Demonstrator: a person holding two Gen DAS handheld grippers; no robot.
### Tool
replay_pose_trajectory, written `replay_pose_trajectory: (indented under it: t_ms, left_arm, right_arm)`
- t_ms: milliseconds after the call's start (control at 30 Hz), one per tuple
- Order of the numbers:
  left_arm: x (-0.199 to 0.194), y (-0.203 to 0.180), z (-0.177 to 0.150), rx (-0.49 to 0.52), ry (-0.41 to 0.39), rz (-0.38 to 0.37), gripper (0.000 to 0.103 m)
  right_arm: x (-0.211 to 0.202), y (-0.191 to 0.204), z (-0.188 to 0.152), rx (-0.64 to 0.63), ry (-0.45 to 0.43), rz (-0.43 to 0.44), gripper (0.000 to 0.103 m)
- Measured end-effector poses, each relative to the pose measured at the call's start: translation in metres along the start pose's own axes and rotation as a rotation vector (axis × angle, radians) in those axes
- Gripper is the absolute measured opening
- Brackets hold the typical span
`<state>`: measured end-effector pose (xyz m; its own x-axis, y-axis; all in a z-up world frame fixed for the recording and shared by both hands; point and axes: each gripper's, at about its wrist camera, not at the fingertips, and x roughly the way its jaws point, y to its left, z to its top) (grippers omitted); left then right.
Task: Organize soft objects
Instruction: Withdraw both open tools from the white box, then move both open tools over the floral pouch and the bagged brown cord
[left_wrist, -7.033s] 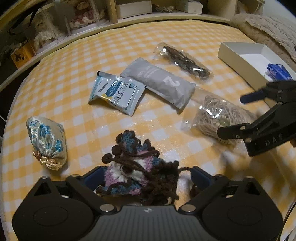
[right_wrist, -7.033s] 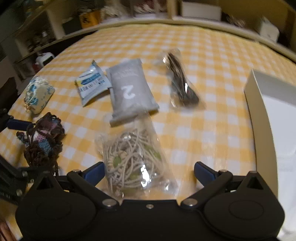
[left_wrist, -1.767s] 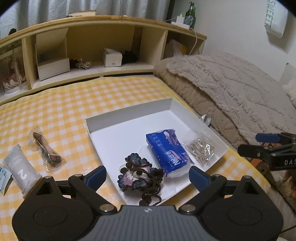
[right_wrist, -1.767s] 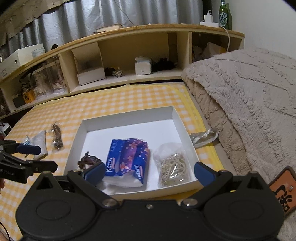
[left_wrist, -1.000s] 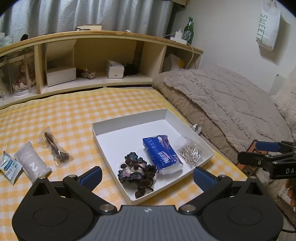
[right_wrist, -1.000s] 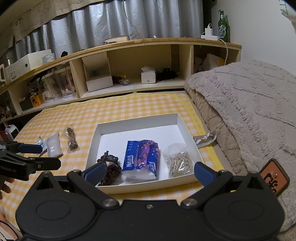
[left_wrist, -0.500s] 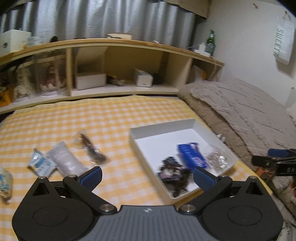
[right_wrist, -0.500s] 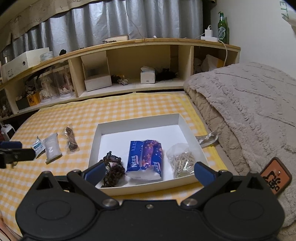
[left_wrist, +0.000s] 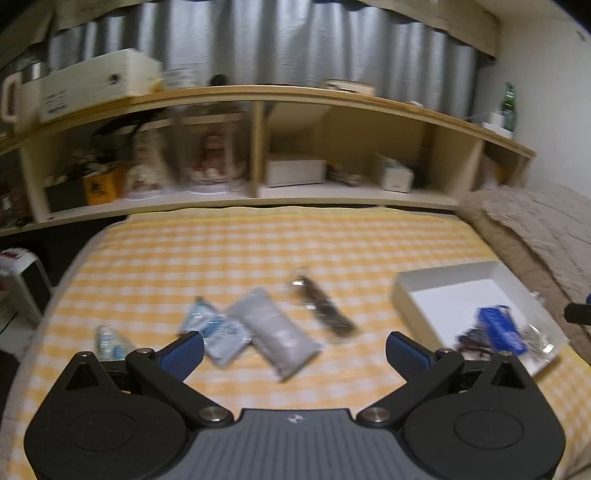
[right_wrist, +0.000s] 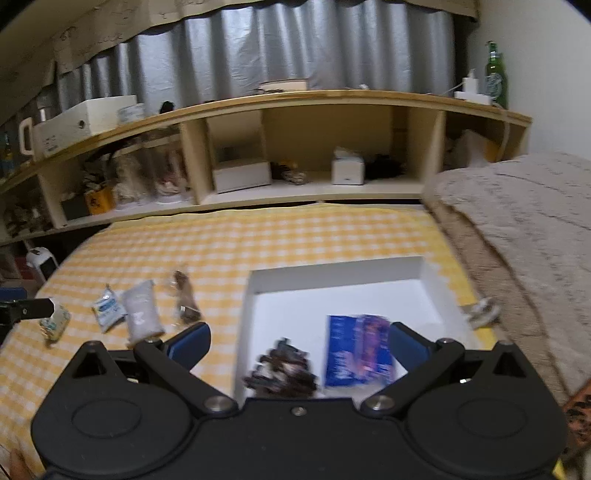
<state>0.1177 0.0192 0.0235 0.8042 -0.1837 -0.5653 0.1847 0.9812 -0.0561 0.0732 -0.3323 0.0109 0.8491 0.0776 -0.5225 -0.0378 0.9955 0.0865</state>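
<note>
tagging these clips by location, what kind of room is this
Most likely a bedroom. A yellow and white checked sheet covers a wide, bed-like surface, a beige textured blanket is piled along its right side, and a long wooden cubby shelf stands like a headboard in front of grey curtains.

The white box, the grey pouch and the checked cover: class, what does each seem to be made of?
White box: likely matte cardboard, with thin straight walls and no shine.
Grey pouch: a plump, dull, pillow-shaped pack; fabric or paper, blur leaves it open.
Checked cover: probably woven cloth, yellow-and-white check draped over the edge.
</note>
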Motion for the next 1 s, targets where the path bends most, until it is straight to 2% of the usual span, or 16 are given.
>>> replay_pose_trajectory:
  t_ms: [367,667,833,1000]
  left_arm:
    - [0.024,0.084,0.0,-0.099,0.027,0.13,0.103]
    - [0.062,0.151,-0.005,-0.234,0.047,0.225,0.103]
    - [0.085,0.175,-0.008,-0.246,0.08,0.229,0.103]
    - [0.104,0.192,-0.015,-0.29,0.118,0.233,0.103]
  right_arm:
    - [0.067,0.075,0.003,-0.034,0.027,0.113,0.103]
    - [0.136,0.126,-0.005,-0.055,-0.016,0.158,0.103]
    - [0.171,0.147,-0.009,-0.116,-0.075,0.193,0.103]
    - [0.215,0.162,-0.007,-0.137,-0.032,0.166,0.103]
